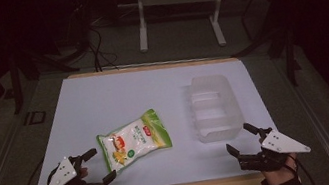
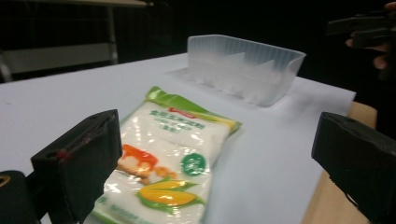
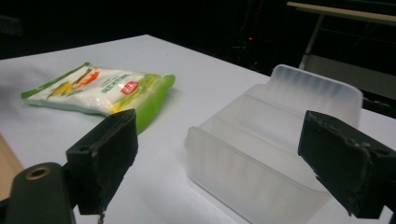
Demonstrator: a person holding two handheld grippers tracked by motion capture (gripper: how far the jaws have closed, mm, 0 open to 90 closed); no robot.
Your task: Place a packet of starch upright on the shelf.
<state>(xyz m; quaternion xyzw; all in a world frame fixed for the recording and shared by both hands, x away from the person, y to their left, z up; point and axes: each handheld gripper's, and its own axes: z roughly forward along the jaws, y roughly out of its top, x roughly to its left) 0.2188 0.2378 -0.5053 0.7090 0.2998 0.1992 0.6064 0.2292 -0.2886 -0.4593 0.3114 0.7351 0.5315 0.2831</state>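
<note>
Left hand-held gripper (image 1: 99,165): jaws spread wide, holding nothing, at the near left corner of the counter (image 1: 103,102), just beside the snack bag.
Right hand-held gripper (image 1: 242,139): jaws wide apart and empty, close to the near end of the plastic bin.
Snack bag (image 1: 134,140): lying flat on the white sheet, white and green with a corn picture; the print is too small to read.
Plastic bin (image 1: 213,109): 1 translucent container with what look like inner dividers, right of the bag, apart from it.
</note>
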